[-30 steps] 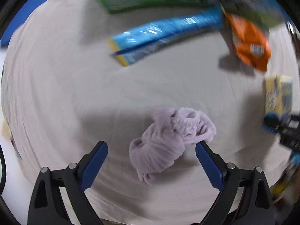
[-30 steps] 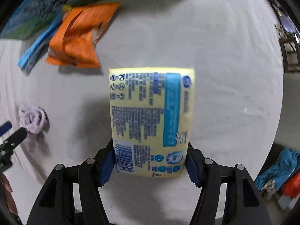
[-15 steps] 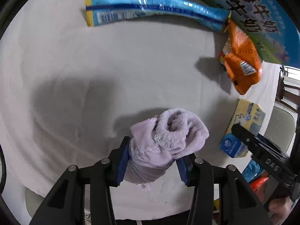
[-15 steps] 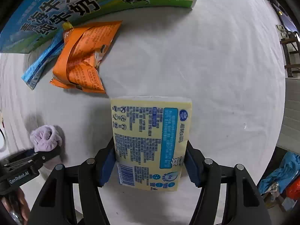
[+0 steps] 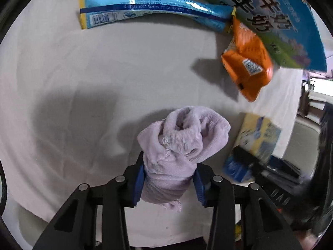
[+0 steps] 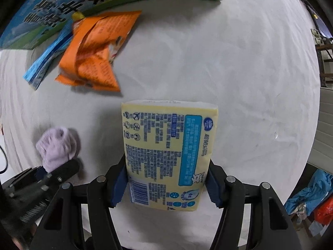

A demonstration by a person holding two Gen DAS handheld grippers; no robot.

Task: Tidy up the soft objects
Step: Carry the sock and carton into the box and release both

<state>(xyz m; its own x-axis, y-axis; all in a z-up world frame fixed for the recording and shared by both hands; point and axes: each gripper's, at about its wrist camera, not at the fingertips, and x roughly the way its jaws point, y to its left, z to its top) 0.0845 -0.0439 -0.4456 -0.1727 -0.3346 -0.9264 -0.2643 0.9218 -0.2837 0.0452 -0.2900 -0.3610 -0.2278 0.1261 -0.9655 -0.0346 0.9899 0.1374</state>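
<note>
My left gripper [image 5: 169,178] is shut on a lilac towel [image 5: 179,143] and holds it bunched above the white cloth. The towel also shows in the right wrist view [image 6: 57,145], at the lower left, with the left gripper [image 6: 44,175] under it. My right gripper [image 6: 166,184] is shut on a yellow tissue pack [image 6: 168,152] with blue print, held upright above the cloth. The same pack shows in the left wrist view [image 5: 255,143] at the right, with the right gripper [image 5: 245,162] on it.
An orange snack bag [image 5: 248,66] [image 6: 97,54], a long blue packet [image 5: 149,8] [image 6: 44,62] and a big blue-green milk carton box [image 5: 276,20] [image 6: 83,2] lie at the far side of the white tablecloth [image 5: 104,79]. The table edge runs along the right [image 6: 312,125].
My left gripper closed on the lilac towel and lifted it off the cloth. My right gripper pulled back with the tissue pack; the two grippers are now closer together.
</note>
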